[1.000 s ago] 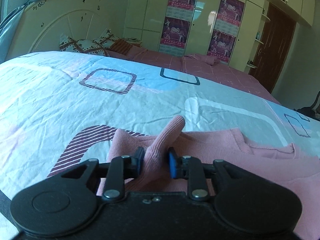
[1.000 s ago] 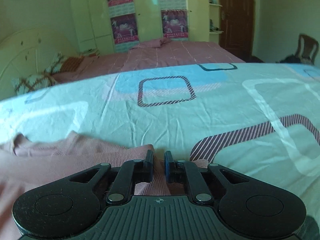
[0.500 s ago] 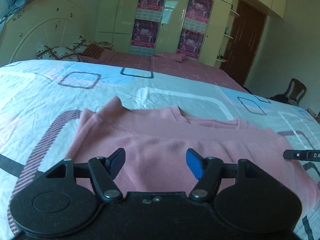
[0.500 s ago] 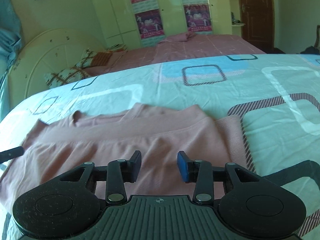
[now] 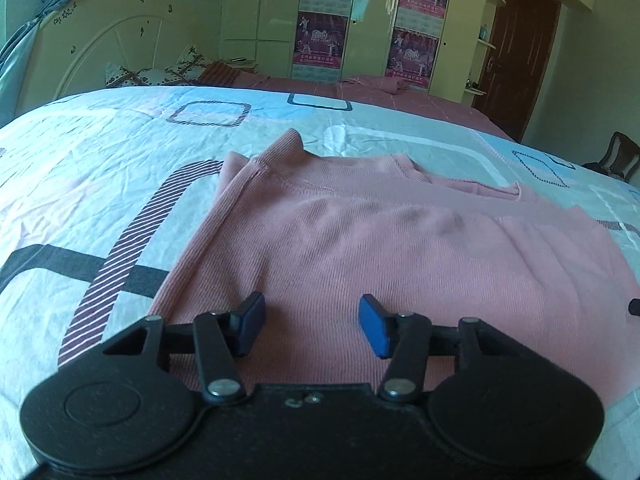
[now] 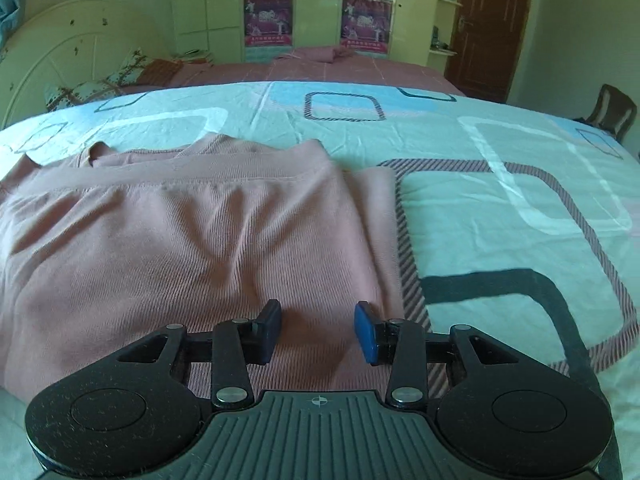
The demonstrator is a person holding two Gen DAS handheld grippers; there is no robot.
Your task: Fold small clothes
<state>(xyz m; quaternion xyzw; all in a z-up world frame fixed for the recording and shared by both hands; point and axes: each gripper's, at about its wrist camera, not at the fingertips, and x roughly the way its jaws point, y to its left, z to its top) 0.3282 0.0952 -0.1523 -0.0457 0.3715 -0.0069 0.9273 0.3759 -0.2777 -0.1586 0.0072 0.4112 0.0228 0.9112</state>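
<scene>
A pink ribbed sweater [image 5: 392,248] lies flat on the patterned bedsheet, its lower part folded up over the chest and the neckline at the far side. It also shows in the right wrist view [image 6: 192,232]. My left gripper [image 5: 311,328] is open and empty, hovering over the sweater's near left part. My right gripper [image 6: 317,332] is open and empty over the sweater's near right edge. A folded sleeve strip [image 6: 378,216] lies along the sweater's right side.
The light blue bedsheet [image 5: 80,184] with square patterns spreads all around the sweater. A second bed with a pink cover [image 6: 320,68] stands behind, with pillows [image 5: 152,74], wardrobes and a brown door [image 6: 484,28]. A chair [image 6: 612,112] stands at far right.
A second ago both grippers were shut on the sweater's edge. They have let go, opened and drawn back, and the sweater now lies folded flat on the bed.
</scene>
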